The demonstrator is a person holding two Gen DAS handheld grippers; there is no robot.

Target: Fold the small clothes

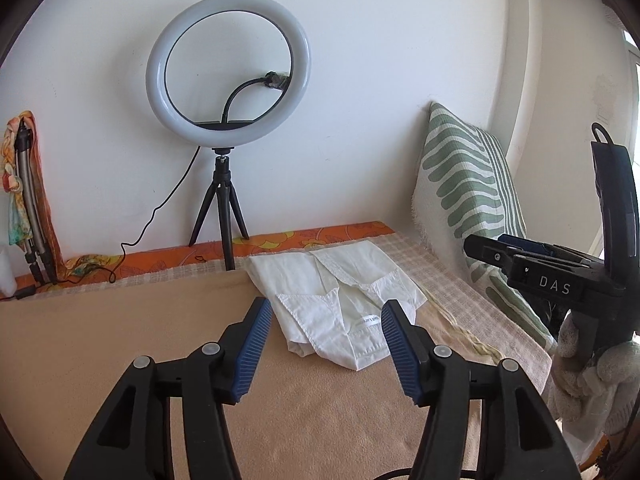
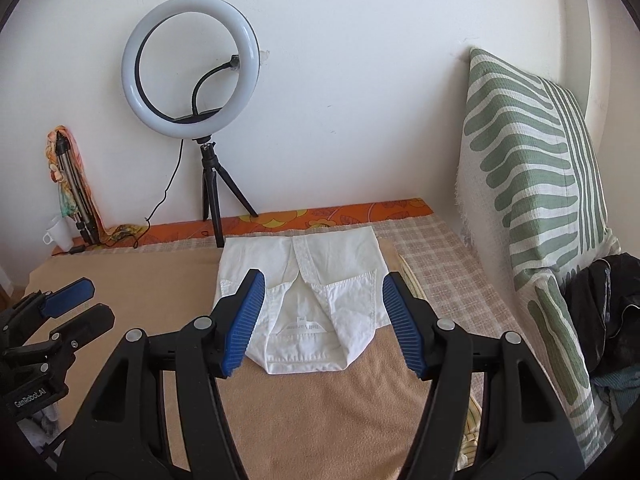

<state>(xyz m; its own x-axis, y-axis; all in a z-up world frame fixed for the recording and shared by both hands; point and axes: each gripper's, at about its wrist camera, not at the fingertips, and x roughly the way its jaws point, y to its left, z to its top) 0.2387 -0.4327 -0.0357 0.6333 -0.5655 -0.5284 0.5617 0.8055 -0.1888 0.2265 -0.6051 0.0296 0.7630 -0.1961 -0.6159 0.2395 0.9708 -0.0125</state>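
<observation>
Both tongs, left point(image 1: 326, 344) and right point(image 2: 322, 320), spread wide, empty, above folded white shirt point(image 2: 308, 300).

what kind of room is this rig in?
Probably a home bedroom used for recording: a bed or mattress under a tan blanket, a leaf-print pillow against the wall, and a ring light on a small tripod.

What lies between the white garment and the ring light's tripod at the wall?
In the right wrist view, only a strip of checked cloth separates the white garment from the tripod; one tripod leg ends just beside the garment's far corner.
</observation>
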